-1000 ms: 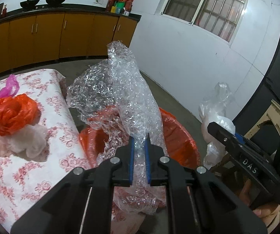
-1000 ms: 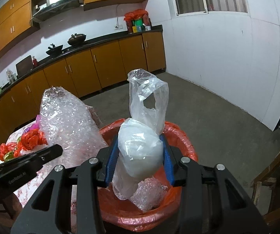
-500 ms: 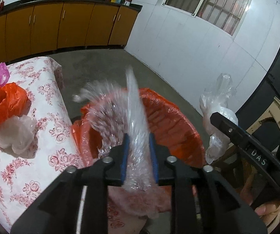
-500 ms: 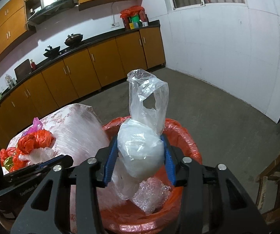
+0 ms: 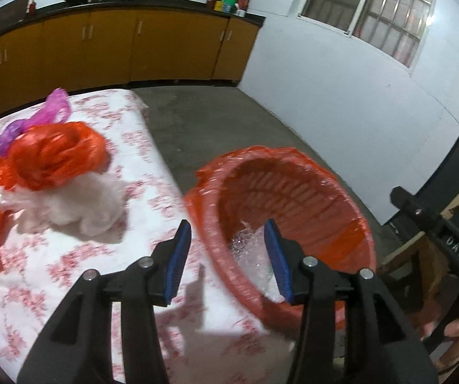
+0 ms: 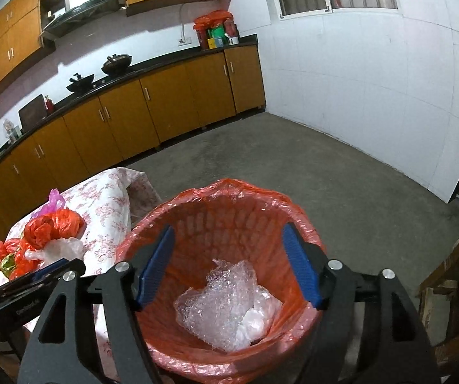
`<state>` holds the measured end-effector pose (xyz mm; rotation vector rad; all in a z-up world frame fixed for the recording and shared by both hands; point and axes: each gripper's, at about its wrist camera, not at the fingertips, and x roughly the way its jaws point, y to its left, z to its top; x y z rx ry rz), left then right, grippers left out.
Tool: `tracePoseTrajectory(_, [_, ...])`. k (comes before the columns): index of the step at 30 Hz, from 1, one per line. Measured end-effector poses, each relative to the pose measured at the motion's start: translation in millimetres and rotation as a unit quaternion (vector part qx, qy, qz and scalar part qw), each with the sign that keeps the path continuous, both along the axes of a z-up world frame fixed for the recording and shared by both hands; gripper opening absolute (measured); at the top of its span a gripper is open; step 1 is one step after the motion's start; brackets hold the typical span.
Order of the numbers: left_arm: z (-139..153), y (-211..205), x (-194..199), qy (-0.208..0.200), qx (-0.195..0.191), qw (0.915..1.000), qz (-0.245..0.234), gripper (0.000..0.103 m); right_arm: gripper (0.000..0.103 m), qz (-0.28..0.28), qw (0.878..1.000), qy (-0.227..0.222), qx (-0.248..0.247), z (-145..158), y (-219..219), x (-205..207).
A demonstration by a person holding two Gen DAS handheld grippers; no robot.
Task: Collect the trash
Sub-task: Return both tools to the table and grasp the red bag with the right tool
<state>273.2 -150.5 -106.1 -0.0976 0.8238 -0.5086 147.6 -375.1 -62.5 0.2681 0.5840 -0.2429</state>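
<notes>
A red basket lined with an orange bag point(image 6: 216, 224) point(image 5: 351, 220) stands on the floor beside the table. Bubble wrap point(image 6: 223, 300) and a clear plastic bag point(image 6: 261, 316) lie in its bottom; the wrap also shows in the left wrist view point(image 5: 248, 249). My right gripper point(image 6: 228, 268) is open and empty above the basket. My left gripper point(image 5: 228, 256) is open and empty over the basket's left rim and the table edge. On the table lie an orange bag point(image 5: 53, 156) point(image 6: 53, 227), a white bag point(image 5: 76, 208) and a purple bag point(image 5: 37, 118).
The table has a floral cloth point(image 5: 37, 288). Wooden chair parts stand at the right point(image 6: 447, 275). Kitchen cabinets point(image 6: 165, 108) line the far wall, with bare concrete floor point(image 6: 325, 176) between. The right gripper's body shows in the left wrist view point(image 5: 437, 233).
Both grippers opened. The bubble wrap dropped from my left gripper and the clear bag from my right gripper into the basket. The left gripper swung left toward the table.
</notes>
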Motion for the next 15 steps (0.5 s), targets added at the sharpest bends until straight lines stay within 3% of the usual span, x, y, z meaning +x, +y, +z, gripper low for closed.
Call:
tracePoseTrajectory(6, [-2,33,-6,0.004,0.002,0.9996,0.029,0.049,0.07,0.025,0.999,0.001,-0.022,3,22,2])
tracePoseTrajectory(15, [7,118,-26,-0.035,0.026,0.9925,0.114,0.054,0.07,0.103,0.994,-0.001,-0.033,9,85,29])
